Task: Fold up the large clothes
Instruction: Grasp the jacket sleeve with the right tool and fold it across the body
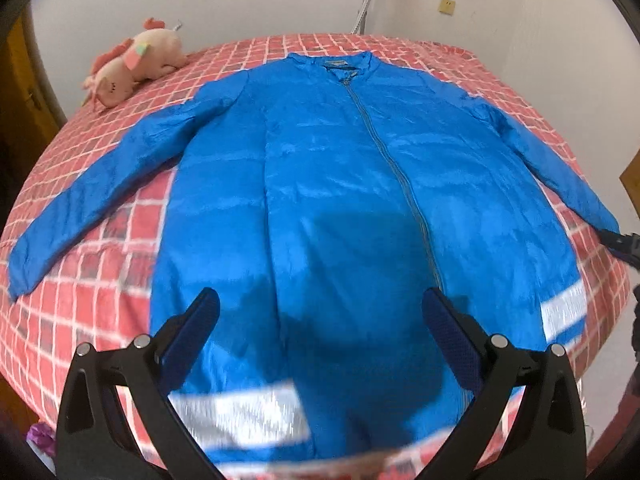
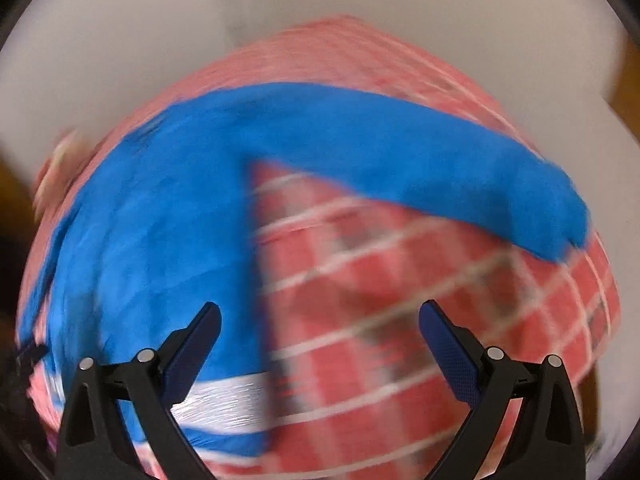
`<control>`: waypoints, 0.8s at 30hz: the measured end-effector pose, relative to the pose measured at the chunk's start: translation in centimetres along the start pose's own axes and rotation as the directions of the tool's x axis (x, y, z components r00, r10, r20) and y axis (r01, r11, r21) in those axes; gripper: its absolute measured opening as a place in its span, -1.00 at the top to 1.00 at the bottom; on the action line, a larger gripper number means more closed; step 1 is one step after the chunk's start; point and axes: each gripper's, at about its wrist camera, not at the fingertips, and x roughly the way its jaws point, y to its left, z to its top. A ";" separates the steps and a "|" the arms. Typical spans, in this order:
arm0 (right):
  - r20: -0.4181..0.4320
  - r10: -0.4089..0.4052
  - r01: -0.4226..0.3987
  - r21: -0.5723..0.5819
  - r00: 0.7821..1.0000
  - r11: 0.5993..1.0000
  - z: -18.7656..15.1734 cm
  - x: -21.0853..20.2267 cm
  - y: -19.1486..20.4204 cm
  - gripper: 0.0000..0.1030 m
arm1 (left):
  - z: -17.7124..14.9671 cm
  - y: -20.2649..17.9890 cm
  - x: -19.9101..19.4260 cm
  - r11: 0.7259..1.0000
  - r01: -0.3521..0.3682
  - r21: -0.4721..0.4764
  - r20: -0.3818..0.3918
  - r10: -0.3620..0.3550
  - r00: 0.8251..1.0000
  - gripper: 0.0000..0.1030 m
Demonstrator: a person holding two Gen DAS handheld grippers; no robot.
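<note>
A large blue zip jacket (image 1: 320, 184) lies flat and face up on the bed, collar at the far end, both sleeves spread out to the sides. Silver reflective bands run along its hem (image 1: 240, 412). My left gripper (image 1: 320, 304) hovers open above the lower front of the jacket, holding nothing. In the blurred right wrist view, the jacket (image 2: 160, 240) fills the left side and its right sleeve (image 2: 440, 160) stretches across to the right. My right gripper (image 2: 320, 320) is open over the jacket's right edge and the bedspread, with nothing between its fingers.
The bed is covered by a red and white checked bedspread (image 1: 100, 280). A pink plush toy (image 1: 132, 64) lies at the far left corner. White walls stand behind, wooden furniture (image 1: 632, 176) at the right edge. The right gripper's tip (image 1: 622, 242) shows near the right sleeve cuff.
</note>
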 end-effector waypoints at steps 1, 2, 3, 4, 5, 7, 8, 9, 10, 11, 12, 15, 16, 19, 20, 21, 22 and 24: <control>0.000 -0.035 0.035 0.060 0.999 0.998 0.7 0.0 -2.3 -0.92 | 0.5 -0.1 0.4 1.000 -0.004 0.000 0.004 0.004 1.000 -0.94; -0.001 -0.064 0.064 0.109 0.998 0.992 1.4 0.1 -4.6 -0.92 | 1.2 -0.1 0.7 1.000 -0.010 0.003 0.011 0.010 1.000 -0.94; -0.011 -0.078 0.079 0.137 0.997 0.987 1.9 0.3 -6.3 -0.92 | 2.0 -0.2 1.3 1.000 -0.018 0.009 0.022 0.018 1.000 -0.94; -0.031 -0.083 0.087 0.172 0.996 0.981 2.4 0.6 -8.0 -0.92 | 2.6 -0.4 1.7 1.000 -0.020 0.015 0.025 0.019 0.999 -0.94; -0.053 -0.063 0.072 0.207 0.997 0.976 2.9 1.2 -9.7 -0.92 | 3.1 -0.6 2.0 1.000 -0.018 0.020 0.027 0.017 0.999 -0.94; -0.091 -0.036 0.058 0.255 0.995 0.965 3.6 2.4 -11.7 -0.87 | 4.0 -0.8 2.8 1.000 -0.012 0.029 0.023 0.011 1.000 -0.94; -0.112 -0.019 0.050 0.283 0.994 0.958 4.0 3.3 -12.8 -0.82 | 4.4 -0.9 3.2 0.999 -0.009 0.030 0.018 0.009 1.000 -0.94; -0.120 -0.008 0.042 0.290 0.993 0.956 4.1 3.7 -13.4 -0.81 | 4.8 -0.9 3.6 1.000 -0.005 0.031 0.013 0.005 1.000 -0.94; -0.126 0.005 0.033 0.297 0.992 0.954 4.4 4.2 -13.6 -0.79 | 5.0 -0.9 3.9 1.000 -0.003 0.030 0.010 0.003 1.000 -0.94; -0.119 0.012 0.026 0.311 0.993 0.950 4.8 4.7 -14.1 -0.78 | 5.2 -0.8 4.1 1.000 -0.001 0.028 0.006 0.001 1.000 -0.94; -0.113 0.010 0.026 0.316 0.994 0.948 5.1 4.9 -14.0 -0.77 | 5.3 -0.7 4.4 1.000 -0.001 0.026 0.003 0.001 1.000 -0.94; -0.080 0.014 0.014 0.334 0.997 0.943 6.3 5.2 -14.0 -0.46 | 5.3 -0.2 5.0 1.000 -0.002 0.014 -0.004 0.002 1.000 -0.94; -0.075 0.019 0.008 0.348 0.997 0.937 6.7 5.3 -14.2 -0.22 | 5.4 0.0 5.2 1.000 0.000 0.012 -0.008 0.000 1.000 -0.94; -0.054 0.034 -0.012 0.361 0.998 0.932 7.7 5.4 -14.0 0.44 | 5.4 0.6 5.7 1.000 0.005 0.002 -0.017 -0.005 1.000 -0.94; -0.045 0.032 -0.013 0.358 0.998 0.934 7.9 5.1 -13.7 0.54 | 5.4 0.8 5.7 1.000 0.005 -0.002 -0.017 -0.005 1.000 -0.94; -0.032 0.019 -0.007 0.347 0.999 0.938 8.0 4.7 -13.5 0.57 | 5.4 1.0 5.8 1.000 0.006 -0.006 -0.016 -0.006 1.000 -0.94; -0.010 -0.009 0.012 0.328 1.000 0.944 8.2 4.0 -13.1 0.60 | 5.4 1.1 5.8 1.000 0.006 -0.009 -0.014 -0.006 1.000 -0.94; 0.034 -0.042 0.029 0.316 0.999 0.948 8.6 2.7 -12.5 0.66 | 5.5 1.3 5.8 1.000 0.007 -0.013 -0.007 -0.007 1.000 -0.94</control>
